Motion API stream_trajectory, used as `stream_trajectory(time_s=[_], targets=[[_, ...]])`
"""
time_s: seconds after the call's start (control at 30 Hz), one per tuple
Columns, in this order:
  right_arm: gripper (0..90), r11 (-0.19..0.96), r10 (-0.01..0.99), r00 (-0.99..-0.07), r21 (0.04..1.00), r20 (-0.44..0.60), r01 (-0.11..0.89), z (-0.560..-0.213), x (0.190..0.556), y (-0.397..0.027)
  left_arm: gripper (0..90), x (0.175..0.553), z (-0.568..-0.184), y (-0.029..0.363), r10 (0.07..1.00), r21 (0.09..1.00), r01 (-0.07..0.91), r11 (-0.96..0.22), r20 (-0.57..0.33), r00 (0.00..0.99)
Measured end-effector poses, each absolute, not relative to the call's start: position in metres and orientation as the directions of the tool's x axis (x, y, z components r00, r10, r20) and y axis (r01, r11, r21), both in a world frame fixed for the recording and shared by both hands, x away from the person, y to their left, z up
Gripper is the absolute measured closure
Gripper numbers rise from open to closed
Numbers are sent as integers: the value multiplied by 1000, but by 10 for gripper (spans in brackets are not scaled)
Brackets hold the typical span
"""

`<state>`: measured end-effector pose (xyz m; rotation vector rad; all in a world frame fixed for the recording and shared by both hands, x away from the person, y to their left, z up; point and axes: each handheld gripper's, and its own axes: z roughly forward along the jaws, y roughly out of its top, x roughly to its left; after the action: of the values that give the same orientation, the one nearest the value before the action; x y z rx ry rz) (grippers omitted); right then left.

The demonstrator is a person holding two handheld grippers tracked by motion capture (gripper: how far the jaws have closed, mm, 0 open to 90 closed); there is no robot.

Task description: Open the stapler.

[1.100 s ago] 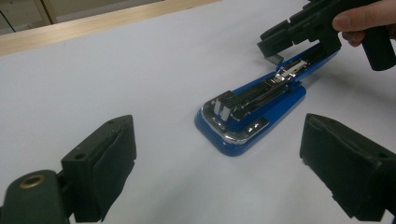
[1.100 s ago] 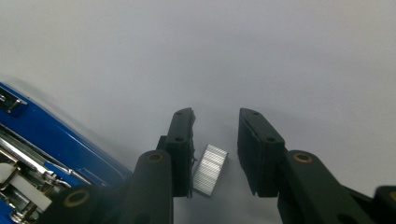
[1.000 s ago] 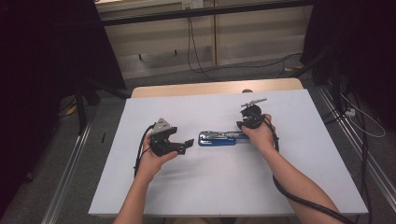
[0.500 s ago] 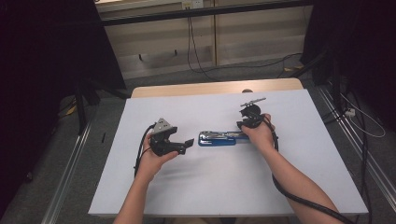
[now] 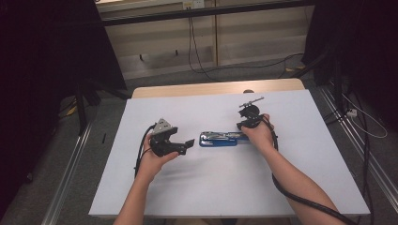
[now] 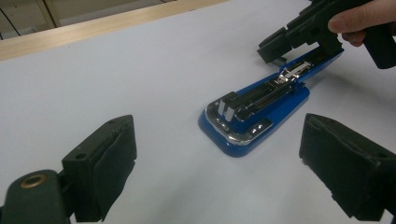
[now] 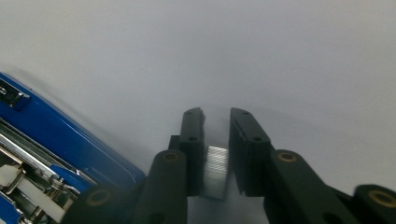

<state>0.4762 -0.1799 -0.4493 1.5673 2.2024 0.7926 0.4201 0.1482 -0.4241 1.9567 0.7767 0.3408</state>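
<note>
A blue stapler point(image 5: 218, 139) lies swung open on the white table top, its metal staple channel point(image 6: 280, 79) facing up. My left gripper point(image 5: 190, 145) is held level just left of it, jaws wide open around nothing, aimed at the stapler's base point(image 6: 254, 112). My right gripper point(image 5: 241, 127) points down at the stapler's right end point(image 7: 60, 140). Its jaws have just been closing, and a short silver strip of staples point(image 7: 215, 170) sits pinched between the pads. From the left gripper view, the right gripper point(image 6: 273, 49) hovers over the stapler's far end.
A white sheet point(image 5: 211, 197) covers the table, with a strip of bare wood point(image 5: 216, 88) along the far edge. Metal rails point(image 5: 70, 173) run down both sides on the floor. Cables point(image 5: 356, 115) trail at the right.
</note>
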Motion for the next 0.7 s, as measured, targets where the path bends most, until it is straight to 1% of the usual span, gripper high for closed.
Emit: stream_trajectory(time_s=[0.17, 0.7], targets=[[805, 266, 930, -365, 606, 45, 750, -449, 478, -179, 113, 420, -424, 148, 647, 866, 375, -330, -82, 758], [806, 264, 919, -391, 651, 54, 711, -446, 482, -176, 113, 421, -424, 148, 646, 867, 373, -332, -79, 759]])
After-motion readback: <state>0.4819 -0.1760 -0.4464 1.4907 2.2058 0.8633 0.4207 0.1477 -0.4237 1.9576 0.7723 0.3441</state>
